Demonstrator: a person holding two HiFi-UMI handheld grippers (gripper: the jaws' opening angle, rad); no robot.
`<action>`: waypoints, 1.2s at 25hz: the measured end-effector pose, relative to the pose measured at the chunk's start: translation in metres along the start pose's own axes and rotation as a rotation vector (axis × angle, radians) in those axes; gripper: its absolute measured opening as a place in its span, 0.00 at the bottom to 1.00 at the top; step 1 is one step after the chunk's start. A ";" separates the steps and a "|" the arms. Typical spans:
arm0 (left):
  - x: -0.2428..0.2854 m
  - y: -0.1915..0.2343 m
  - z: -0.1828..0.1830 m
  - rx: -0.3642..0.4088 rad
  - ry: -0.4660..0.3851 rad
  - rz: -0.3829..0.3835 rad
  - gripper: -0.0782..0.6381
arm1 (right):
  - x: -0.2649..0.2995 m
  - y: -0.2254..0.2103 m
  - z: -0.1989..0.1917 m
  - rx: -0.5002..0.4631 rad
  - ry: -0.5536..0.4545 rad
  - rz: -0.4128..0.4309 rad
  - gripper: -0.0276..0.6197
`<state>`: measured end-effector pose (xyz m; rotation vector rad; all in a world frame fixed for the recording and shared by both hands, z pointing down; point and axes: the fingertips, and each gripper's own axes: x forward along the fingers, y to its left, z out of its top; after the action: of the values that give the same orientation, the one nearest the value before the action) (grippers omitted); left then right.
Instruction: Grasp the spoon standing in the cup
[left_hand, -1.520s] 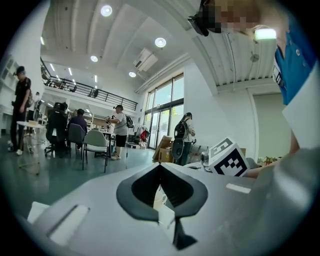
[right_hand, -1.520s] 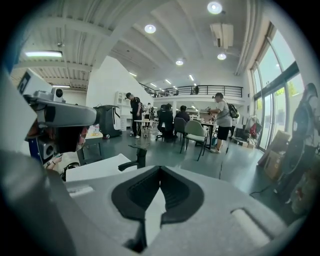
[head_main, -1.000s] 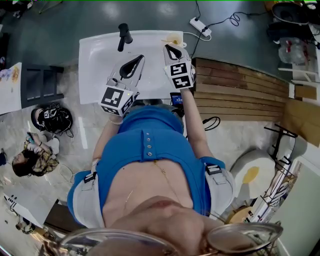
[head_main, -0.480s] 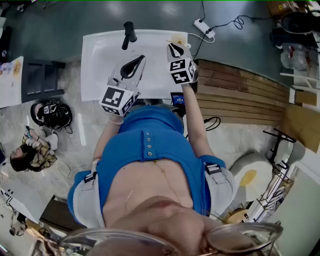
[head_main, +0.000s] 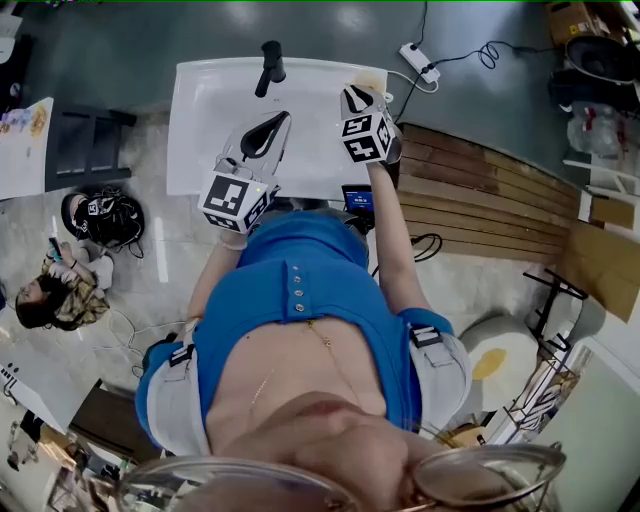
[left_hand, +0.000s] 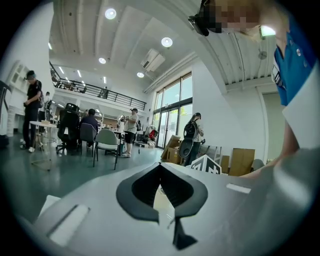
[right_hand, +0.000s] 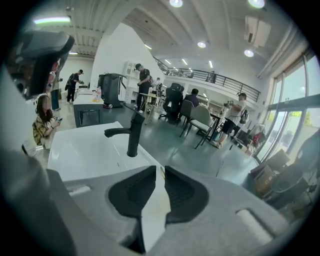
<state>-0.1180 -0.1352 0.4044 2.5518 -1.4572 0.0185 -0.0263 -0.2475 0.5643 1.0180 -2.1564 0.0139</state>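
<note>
My right gripper (head_main: 351, 94) reaches over the far right part of the white table (head_main: 210, 120). A pale beige thing (head_main: 372, 79), which seems to be the cup, sits just beyond it and is partly hidden. No spoon shows clearly. In the right gripper view the right gripper (right_hand: 160, 169) has its jaws opening, with a narrow gap between the dark pads (right_hand: 134, 192). A thin yellowish sliver lies at the tips, and I cannot tell what it is. My left gripper (head_main: 283, 115) hovers over the table's middle. In the left gripper view the left gripper (left_hand: 160, 164) is shut and holds nothing.
A black faucet (head_main: 270, 65) stands at the table's far edge, left of the right gripper, and the faucet (right_hand: 134, 135) also shows in the right gripper view. A power strip (head_main: 418, 60) lies beyond the table. A wooden slatted platform (head_main: 480, 190) lies right. A person (head_main: 50, 300) sits on the floor left.
The head view has shifted a little. My right gripper has moved slightly toward the table's far edge by the beige thing. The left gripper has stayed where it was.
</note>
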 end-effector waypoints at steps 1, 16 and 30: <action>-0.001 0.001 0.000 0.000 0.000 0.004 0.11 | 0.002 0.000 -0.001 -0.008 0.006 -0.001 0.13; -0.008 0.007 0.000 -0.006 -0.002 0.035 0.11 | 0.024 -0.002 -0.013 -0.198 0.084 -0.044 0.12; -0.009 0.002 0.004 -0.001 -0.003 0.019 0.11 | 0.034 -0.008 -0.019 -0.270 0.117 -0.074 0.06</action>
<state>-0.1249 -0.1293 0.4002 2.5379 -1.4819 0.0166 -0.0235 -0.2696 0.5967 0.9149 -1.9507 -0.2403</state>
